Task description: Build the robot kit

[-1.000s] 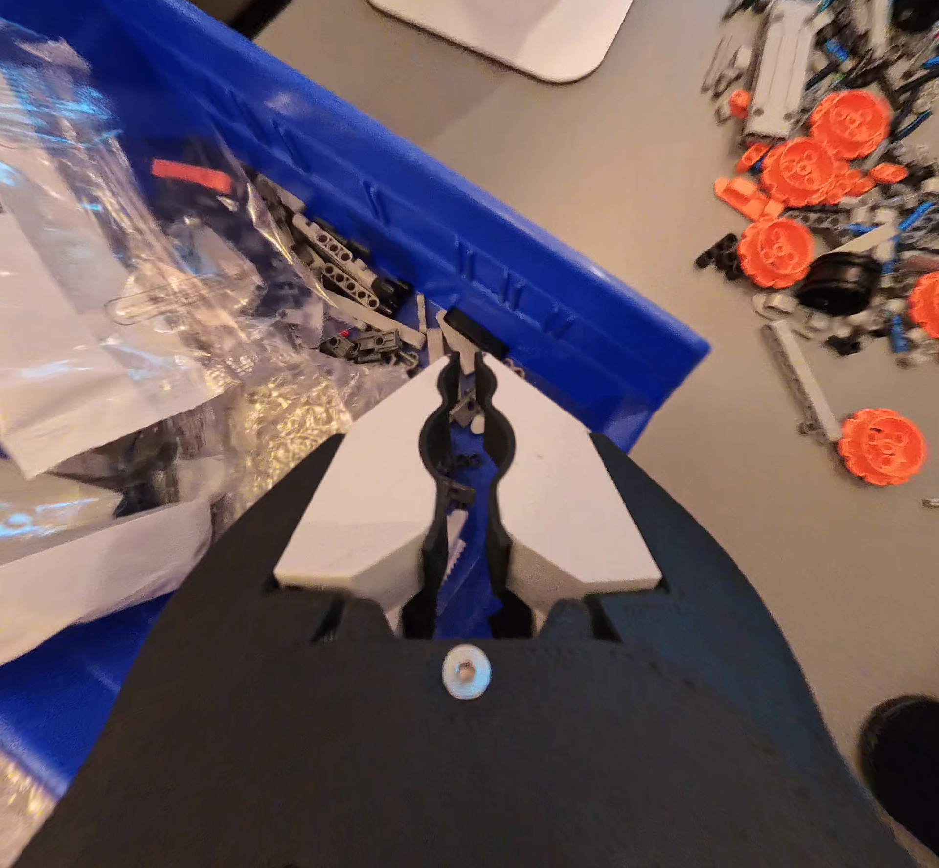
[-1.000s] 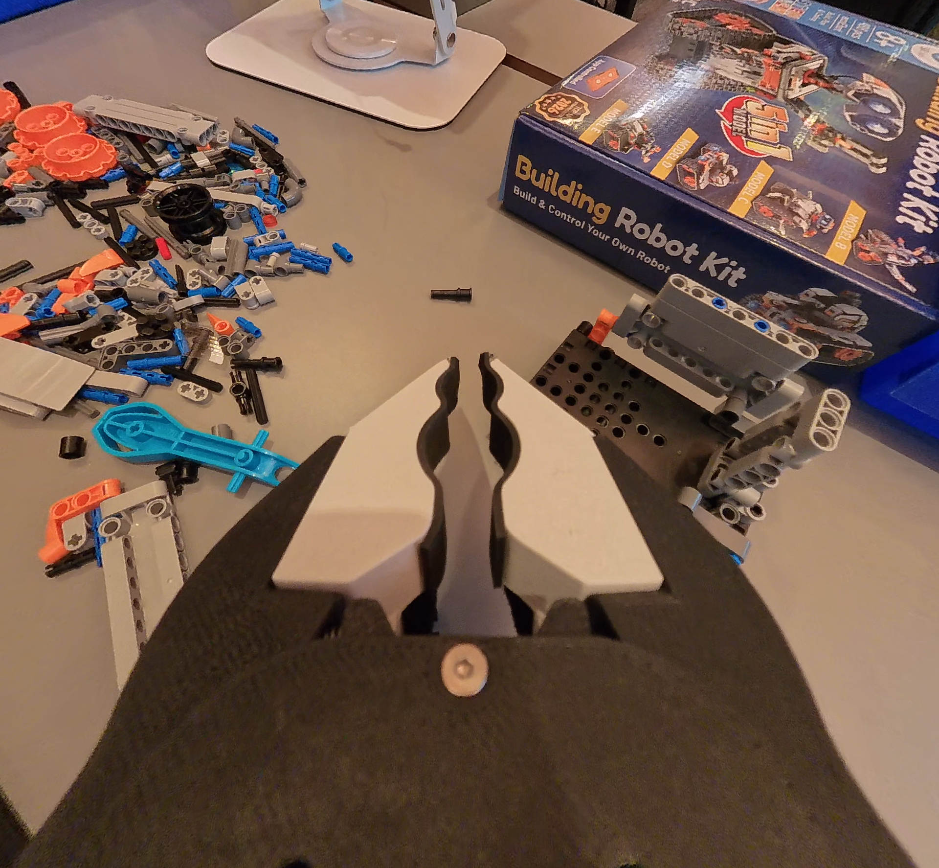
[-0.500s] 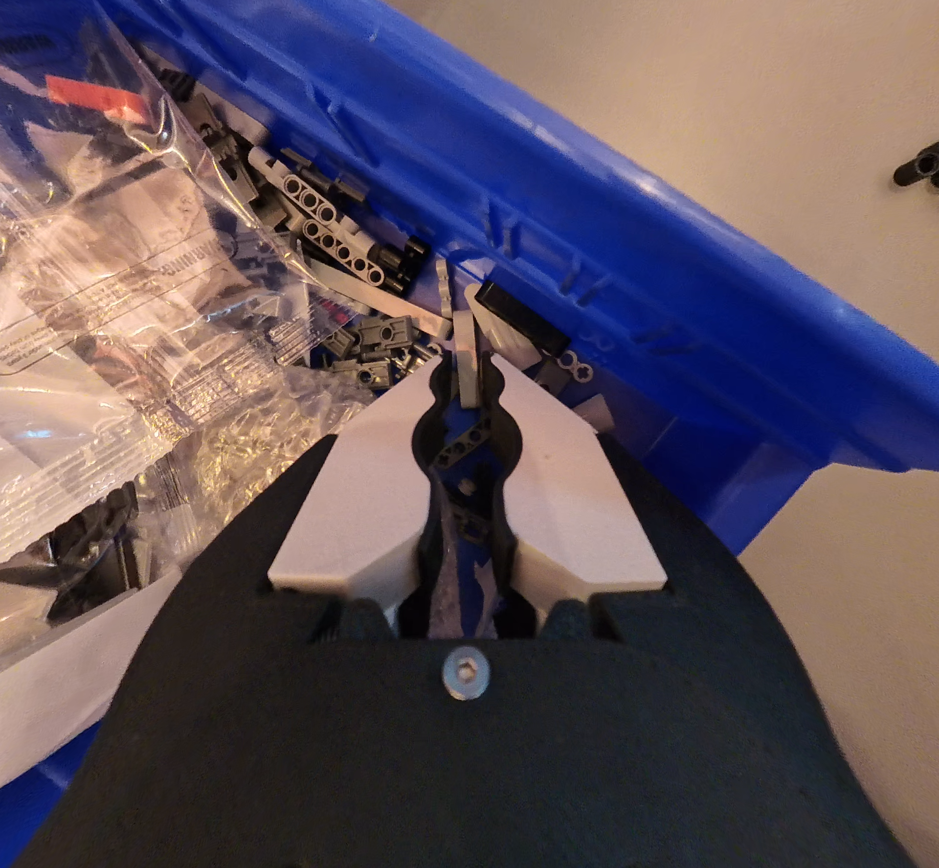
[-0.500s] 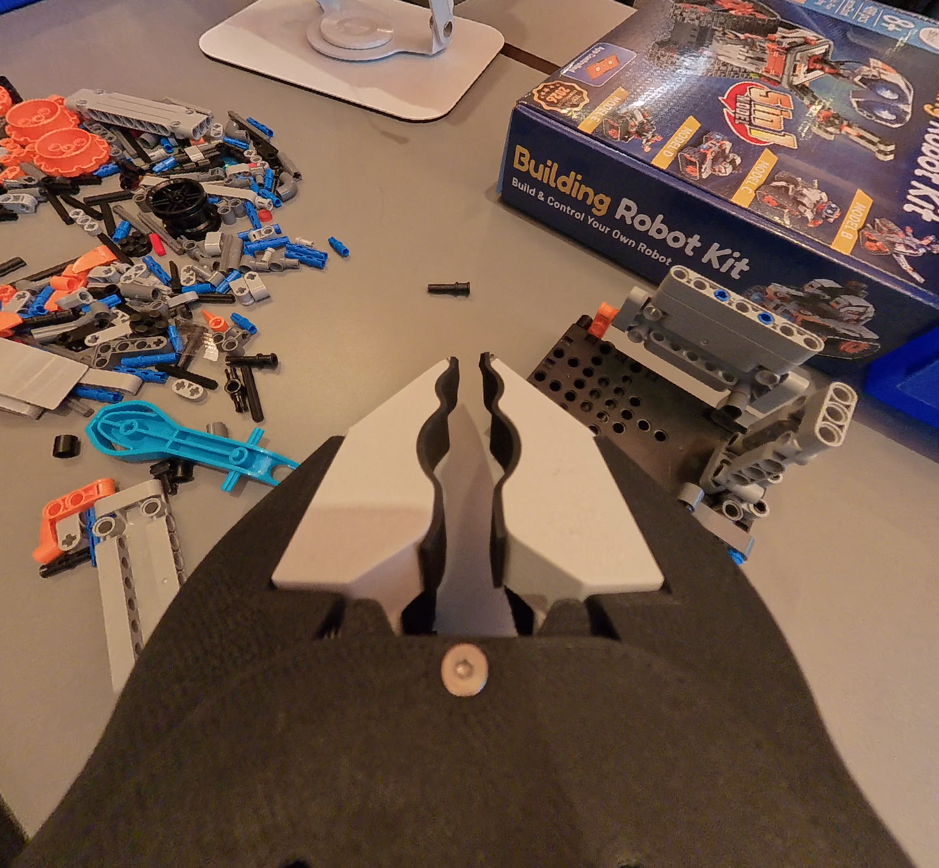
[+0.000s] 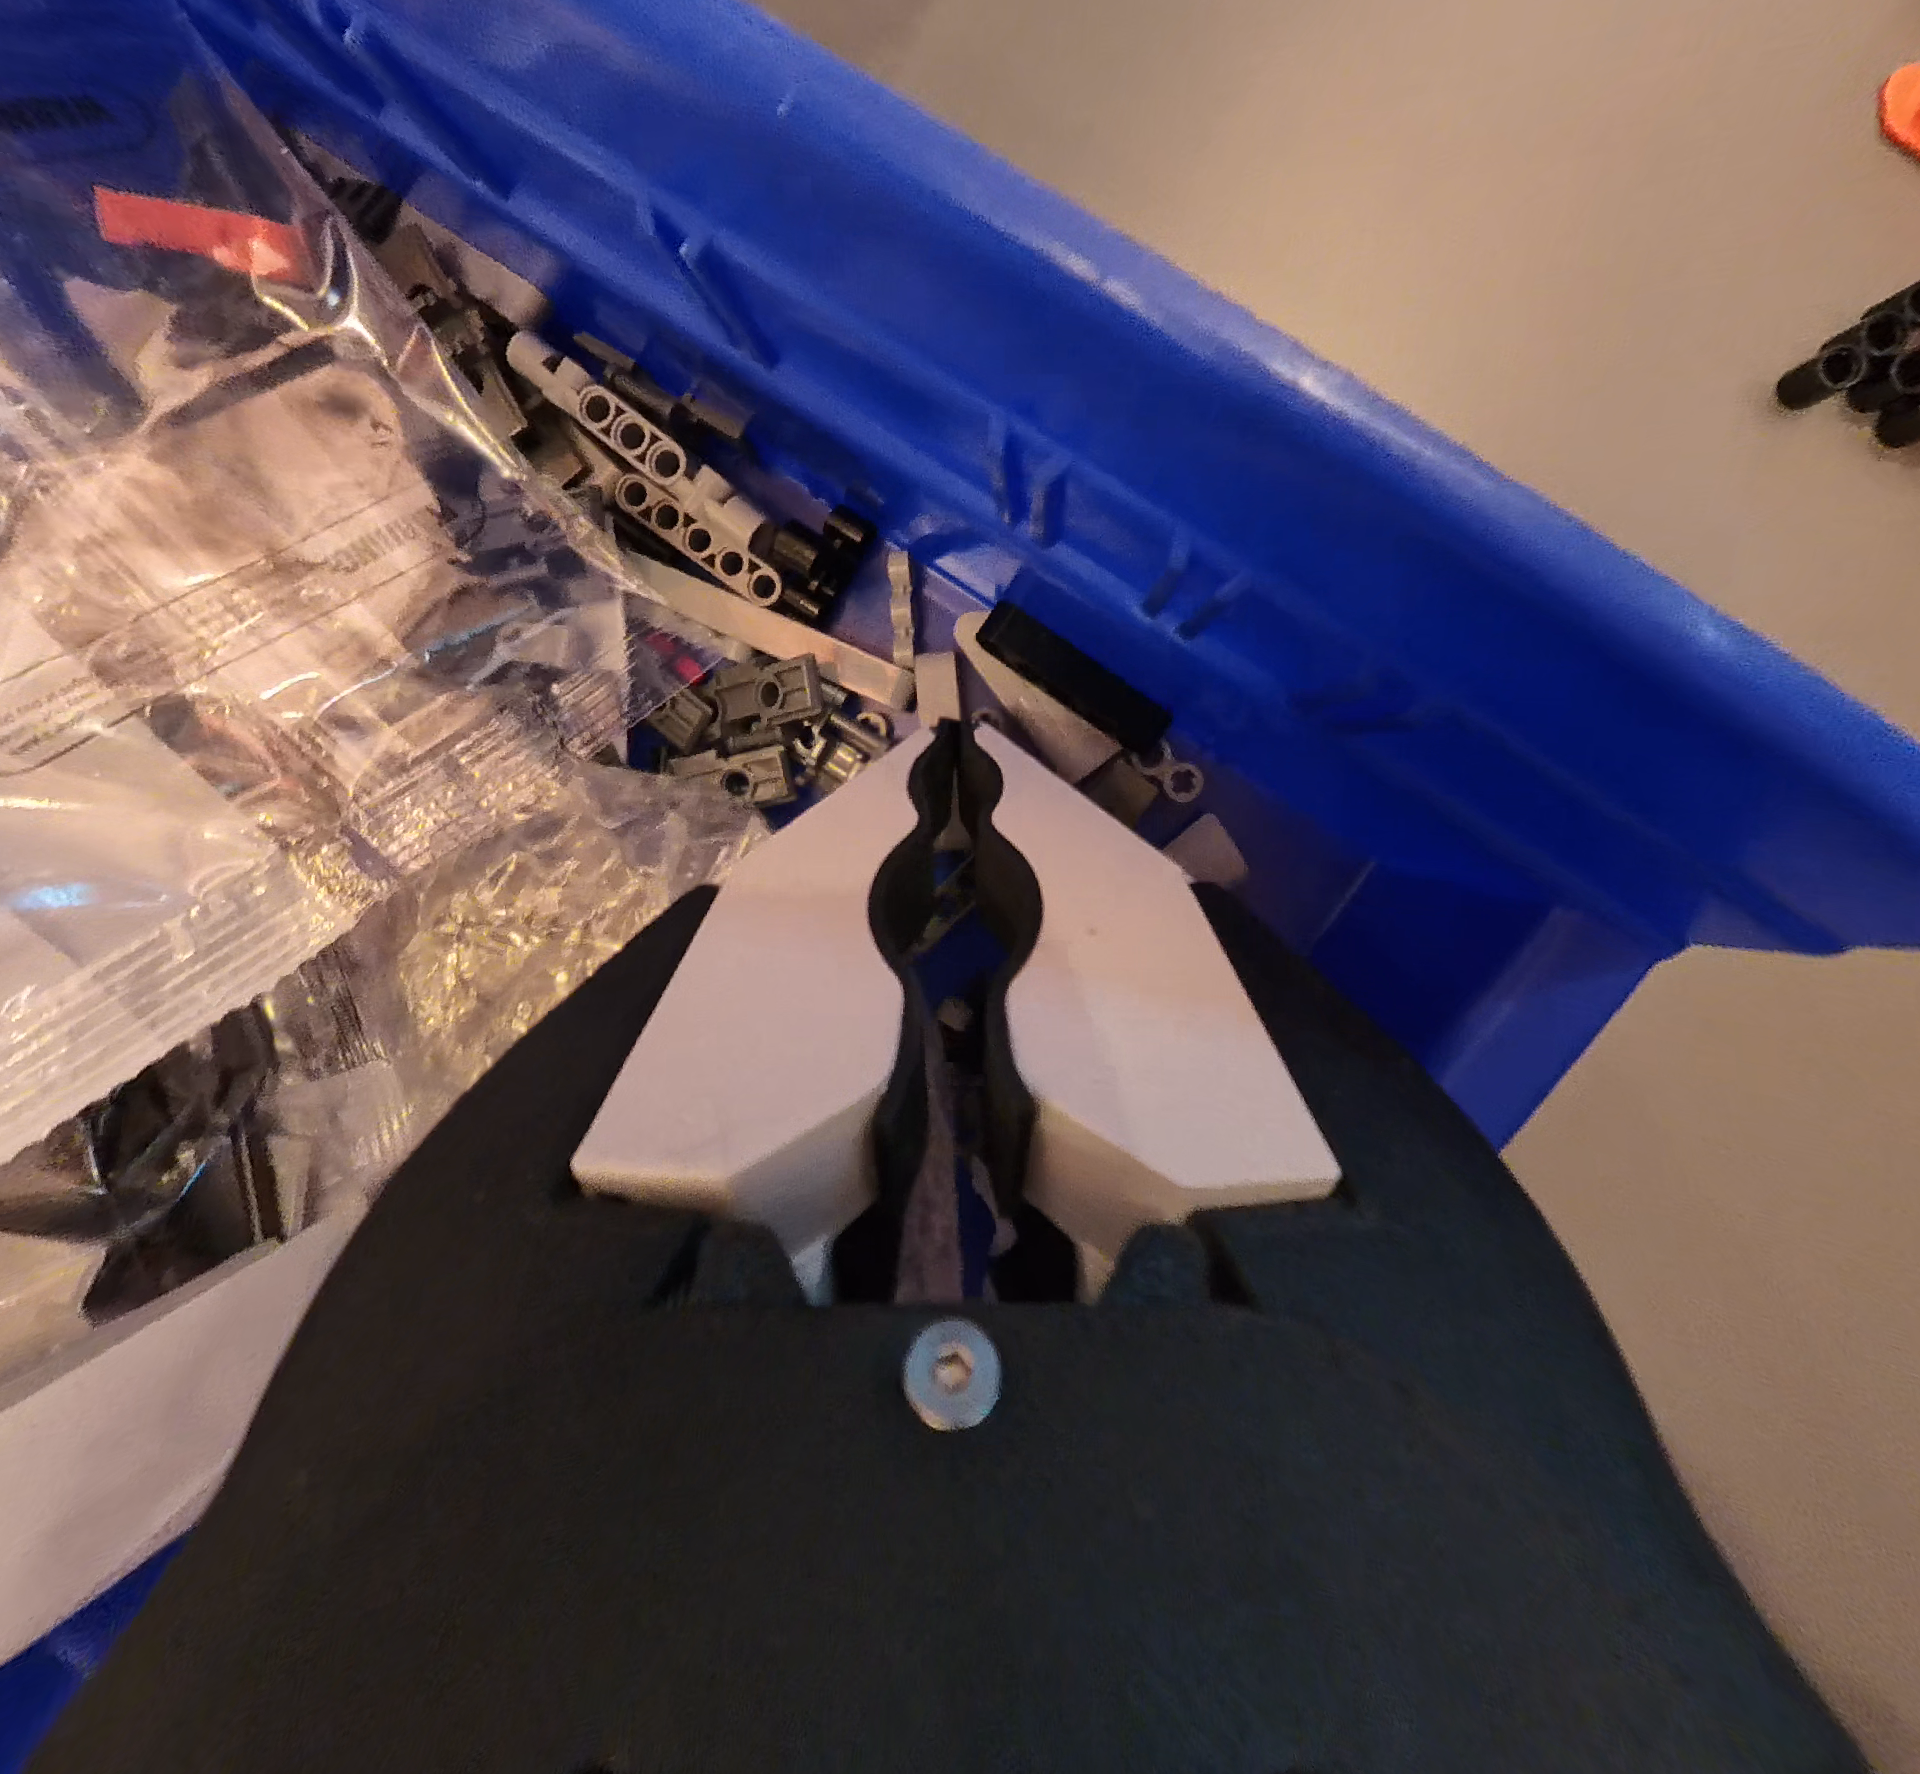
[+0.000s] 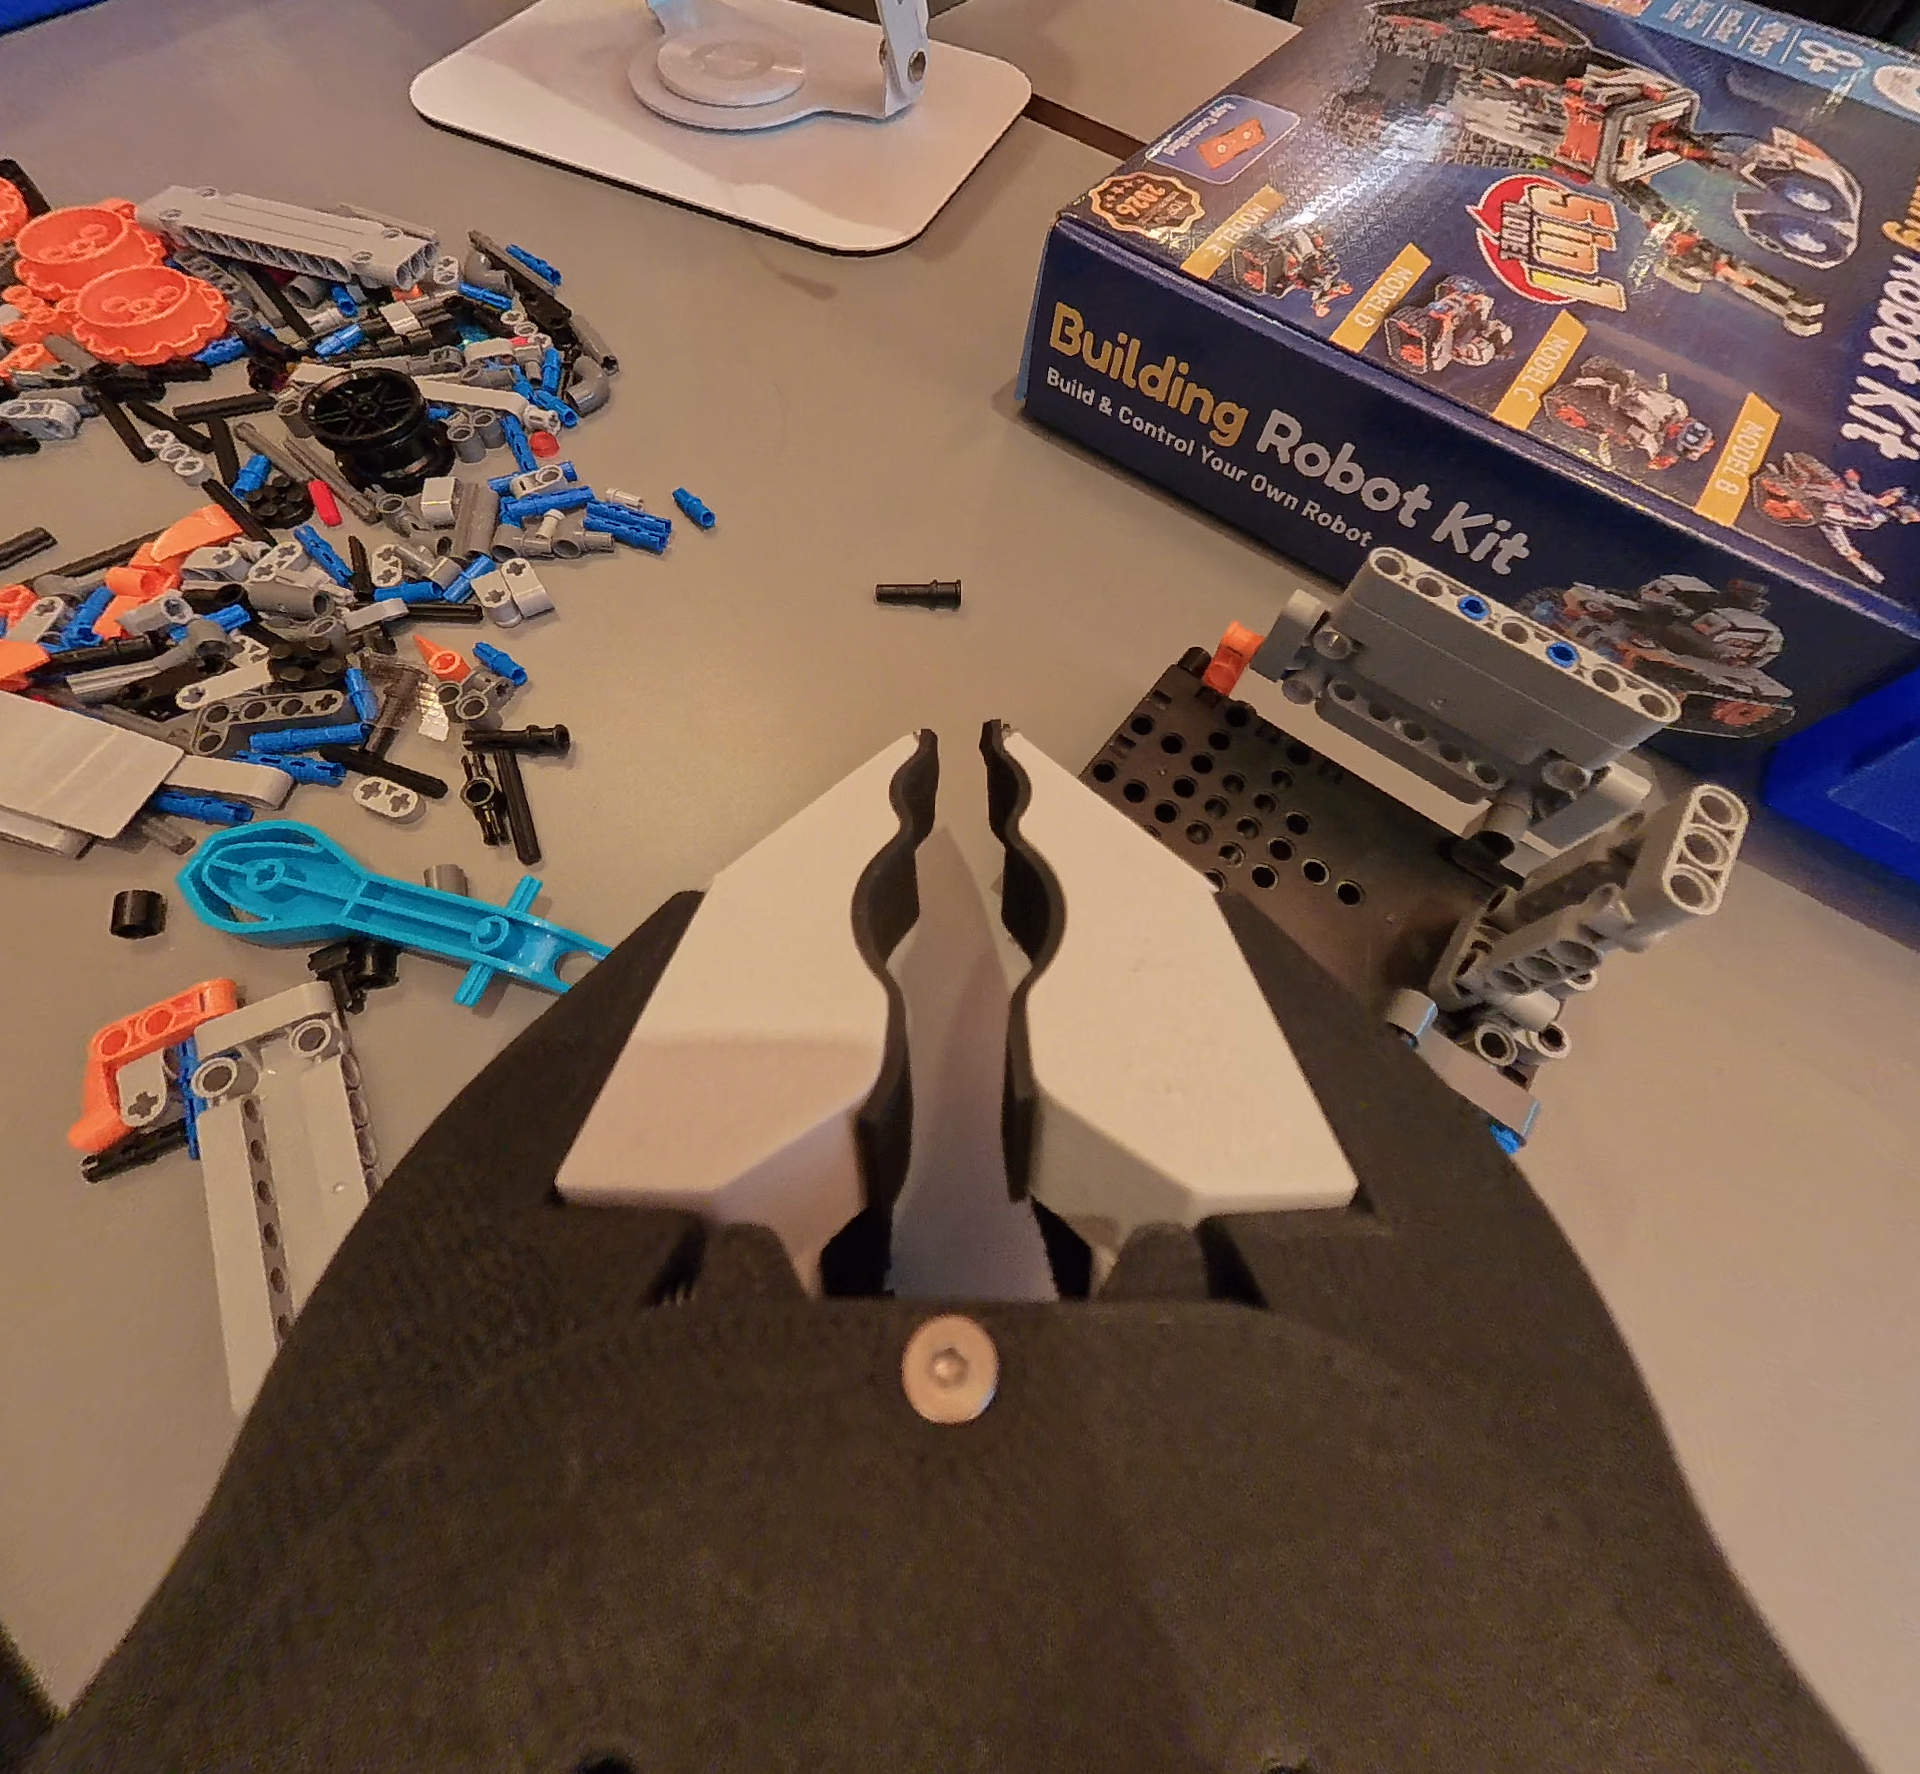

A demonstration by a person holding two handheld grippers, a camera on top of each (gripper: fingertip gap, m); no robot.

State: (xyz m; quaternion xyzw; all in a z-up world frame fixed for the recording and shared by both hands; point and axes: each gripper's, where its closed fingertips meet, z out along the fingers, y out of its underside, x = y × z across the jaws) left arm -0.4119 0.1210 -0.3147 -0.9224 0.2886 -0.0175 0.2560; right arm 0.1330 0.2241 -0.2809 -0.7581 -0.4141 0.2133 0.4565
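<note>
Now left gripper, mid-frame in blue bin, has pinched together on a grey strip vs 0.5 s ago; right gripper unchanged, slightly apart, empty.

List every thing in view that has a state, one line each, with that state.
left claw: shut on a light grey piece, inside the blue bin
right claw: open, empty, above the table
clear bags: crumpled, lying in the bin
kit box: closed, flat on the table
half-built model: partly assembled, beside the box
loose parts: scattered
black pin: lying alone
</note>
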